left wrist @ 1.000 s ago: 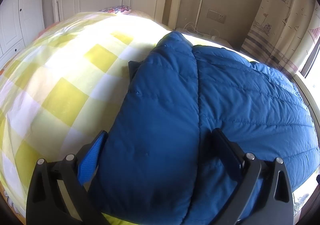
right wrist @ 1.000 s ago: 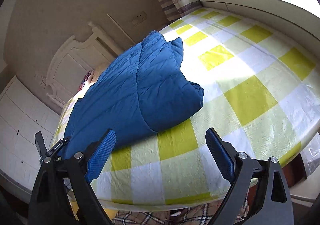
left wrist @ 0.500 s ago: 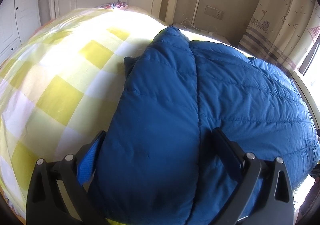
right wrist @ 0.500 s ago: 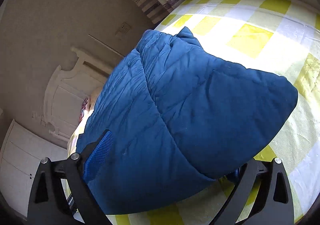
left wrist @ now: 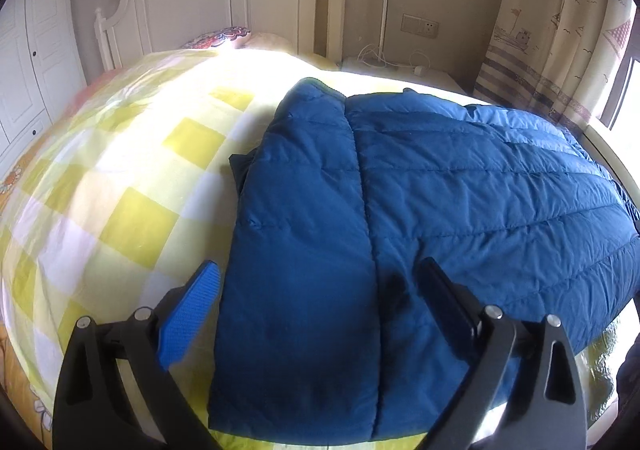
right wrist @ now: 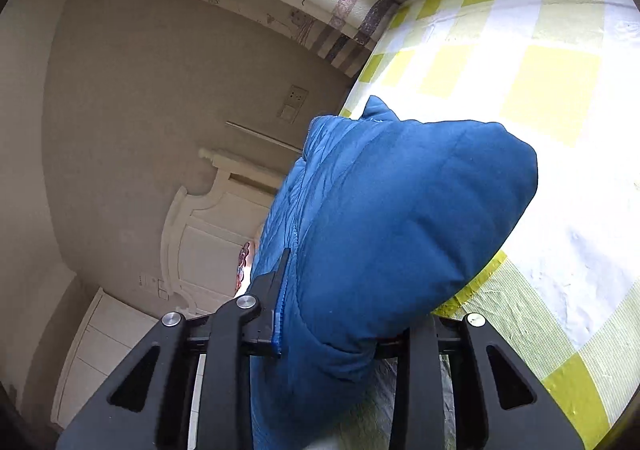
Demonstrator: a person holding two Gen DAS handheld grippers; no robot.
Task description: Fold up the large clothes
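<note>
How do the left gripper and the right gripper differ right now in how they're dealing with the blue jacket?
The left gripper stands wide open over the blue jacket, pads apart and squeezing nothing; the right gripper has just been closing and pinches a bunched edge of the jacket. Under the left gripper the jacket lies flat on the checked bedspread; at the right gripper it bulges in a puffy fold. Both are black two-finger grippers with blue pads.

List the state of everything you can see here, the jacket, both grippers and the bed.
blue jacket: partly folded, lying on the bed
left gripper: open, straddling the jacket's near edge
right gripper: just closed, shut on a jacket corner
bed: covered with a yellow checked sheet
</note>
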